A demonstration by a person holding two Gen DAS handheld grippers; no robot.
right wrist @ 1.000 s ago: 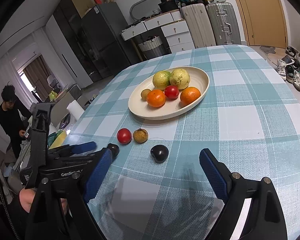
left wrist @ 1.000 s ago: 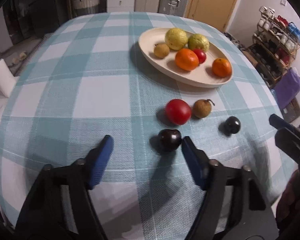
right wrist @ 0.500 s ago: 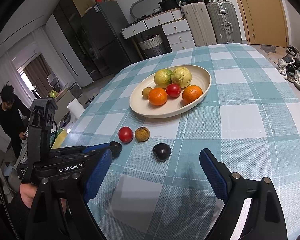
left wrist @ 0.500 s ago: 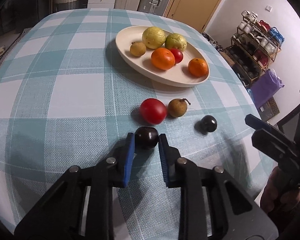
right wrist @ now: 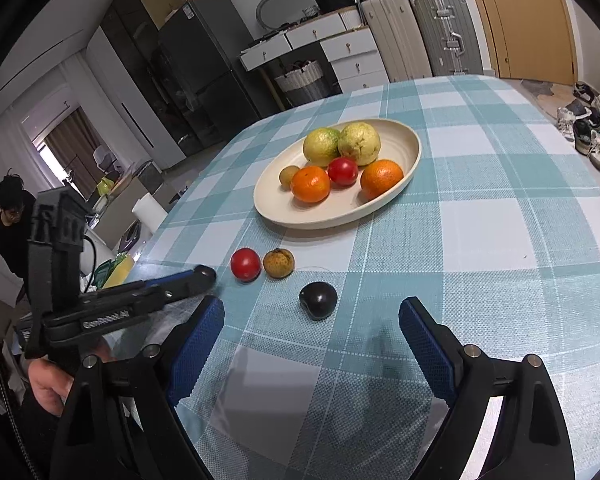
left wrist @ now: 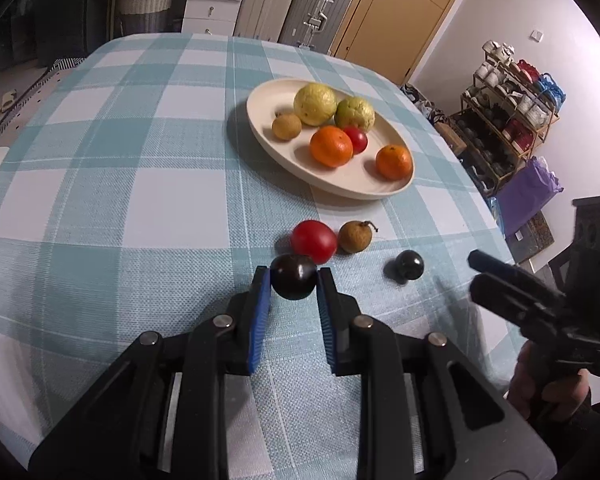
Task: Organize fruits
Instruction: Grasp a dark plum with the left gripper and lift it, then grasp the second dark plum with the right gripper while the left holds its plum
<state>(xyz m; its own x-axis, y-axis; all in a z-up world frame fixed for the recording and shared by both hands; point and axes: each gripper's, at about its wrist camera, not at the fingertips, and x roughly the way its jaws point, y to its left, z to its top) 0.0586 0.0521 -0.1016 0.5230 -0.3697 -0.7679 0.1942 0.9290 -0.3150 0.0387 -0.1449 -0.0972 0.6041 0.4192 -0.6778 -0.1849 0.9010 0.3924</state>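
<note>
Left gripper (left wrist: 293, 280): black arms, blue ribbed pads, round silver screws.
Right gripper (right wrist: 312, 316): same black and blue.
White letters: on the left gripper's side.
Hand (right wrist: 50, 384): bare skin.

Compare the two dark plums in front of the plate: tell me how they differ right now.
The near dark plum is clamped between the left gripper fingers; the far dark plum lies free on the tablecloth, ahead of the open right gripper. The near one sits just in front of the red tomato; the far one lies apart from the other fruit. Both are round, glossy, nearly black, and outside the plate.
</note>
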